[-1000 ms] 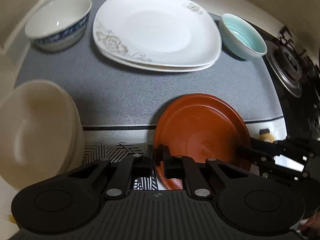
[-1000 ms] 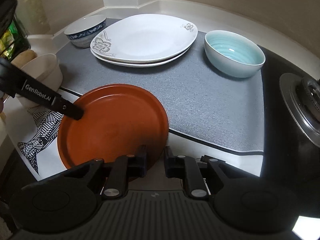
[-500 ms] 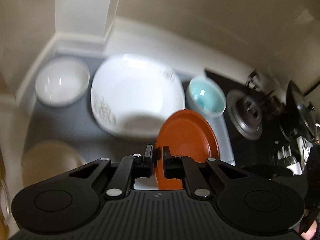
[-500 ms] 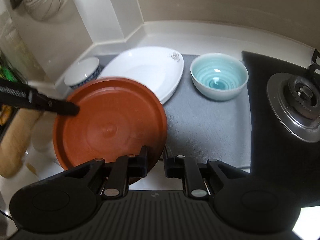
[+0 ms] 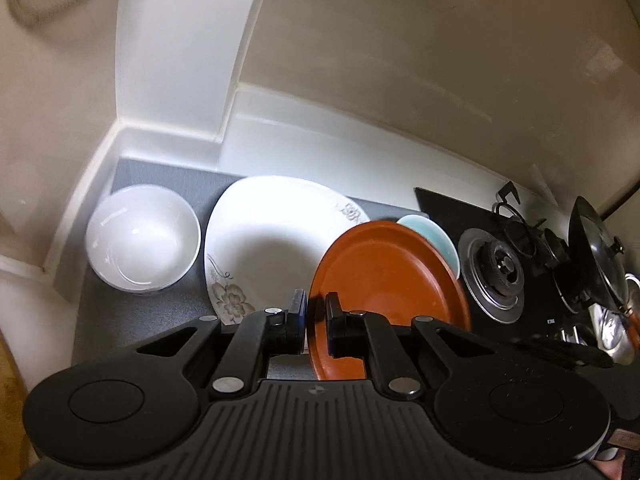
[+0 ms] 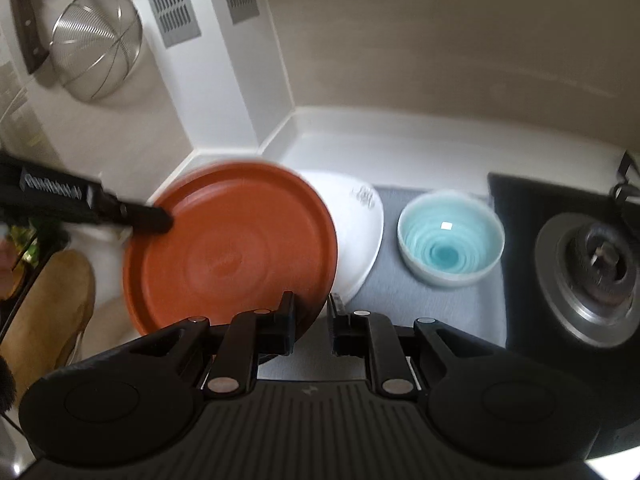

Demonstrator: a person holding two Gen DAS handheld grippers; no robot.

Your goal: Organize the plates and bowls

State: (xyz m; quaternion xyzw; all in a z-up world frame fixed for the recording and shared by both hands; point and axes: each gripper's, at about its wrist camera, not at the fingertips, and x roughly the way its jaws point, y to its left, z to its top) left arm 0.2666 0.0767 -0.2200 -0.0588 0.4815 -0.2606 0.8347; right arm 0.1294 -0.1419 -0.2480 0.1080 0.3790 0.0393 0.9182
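The grey mat (image 5: 152,312) on the tabletop lies well below both cameras now; a second ago the red plate (image 5: 384,280) rested on its near edge. It has been lifted, hanging over the stacked white plates (image 5: 272,240), hiding part of the blue bowl (image 6: 450,242). The left claw (image 5: 316,320) and right claw (image 6: 310,322) each pinch its rim, likely to stack it there

An orange-brown round plate (image 6: 232,248) is being held tilted above white square plates (image 5: 272,240), between a white bowl (image 5: 142,236) and a pale blue bowl (image 6: 450,240).
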